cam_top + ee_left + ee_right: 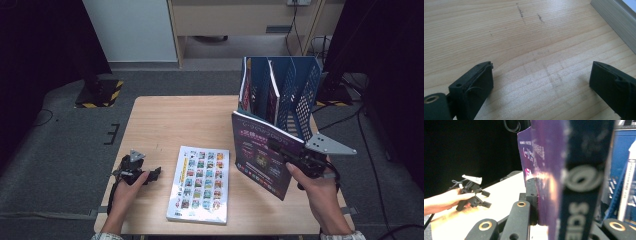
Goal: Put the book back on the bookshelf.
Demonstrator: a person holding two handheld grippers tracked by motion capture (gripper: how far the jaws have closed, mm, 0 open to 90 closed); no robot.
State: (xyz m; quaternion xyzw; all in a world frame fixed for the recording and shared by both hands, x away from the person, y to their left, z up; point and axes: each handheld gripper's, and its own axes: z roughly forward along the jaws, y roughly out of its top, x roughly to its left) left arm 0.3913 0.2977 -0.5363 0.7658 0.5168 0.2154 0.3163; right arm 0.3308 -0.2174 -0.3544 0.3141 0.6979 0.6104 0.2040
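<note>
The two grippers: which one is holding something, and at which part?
The right gripper clamps the purple magazine at its right edge, holding it upright. The left gripper is open and holds nothing.

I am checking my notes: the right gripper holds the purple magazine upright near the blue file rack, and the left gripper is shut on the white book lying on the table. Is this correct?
Not quite. The left gripper is open and holds nothing; the left gripper view shows bare table between its jaws. The high view shows it beside the white book. The right gripper does hold the purple magazine upright near the blue file rack.
</note>
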